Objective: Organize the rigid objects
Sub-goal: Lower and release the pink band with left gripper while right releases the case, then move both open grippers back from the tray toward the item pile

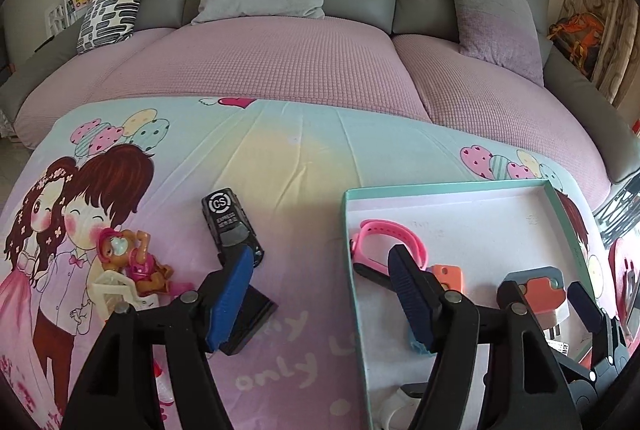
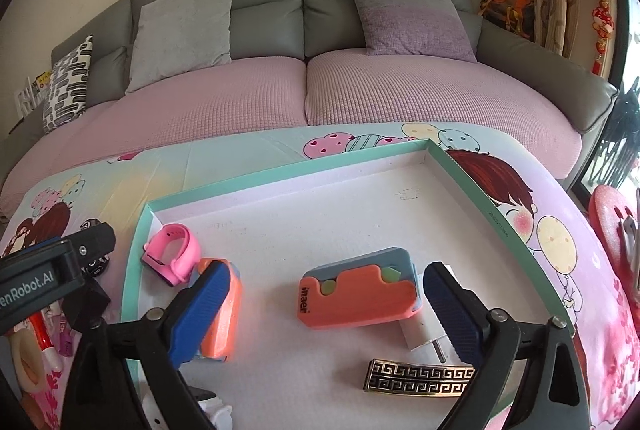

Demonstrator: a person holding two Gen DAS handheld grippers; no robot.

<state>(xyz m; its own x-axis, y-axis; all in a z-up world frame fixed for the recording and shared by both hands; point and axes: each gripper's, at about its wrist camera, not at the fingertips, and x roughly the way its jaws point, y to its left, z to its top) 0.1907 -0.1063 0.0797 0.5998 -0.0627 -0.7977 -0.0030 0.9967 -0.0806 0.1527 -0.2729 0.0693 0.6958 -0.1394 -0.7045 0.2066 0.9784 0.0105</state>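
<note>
A teal-rimmed tray [image 2: 280,174] [image 1: 440,188] with a white floor lies on the cartoon cloth. In it are a pink watch [image 2: 172,258] [image 1: 384,242], an orange and grey charger [image 2: 356,294] [image 1: 544,290], a smaller orange piece [image 2: 224,314] [image 1: 450,276] and a gold-patterned buckle [image 2: 420,378]. My right gripper [image 2: 328,310] [image 1: 548,294] is open wide, with the charger lying free between its fingers. My left gripper [image 1: 320,290] is open and straddles the tray's left rim. Its left finger overlaps a black toy car [image 1: 228,222] outside the tray.
A brown and pink toy figure [image 1: 132,254] and a white toy cart [image 1: 112,286] lie left of the car. A black block [image 1: 256,314] sits by the left finger. A red marker [image 2: 44,342] lies at the cloth's left. A grey sofa [image 2: 300,14] with cushions stands behind.
</note>
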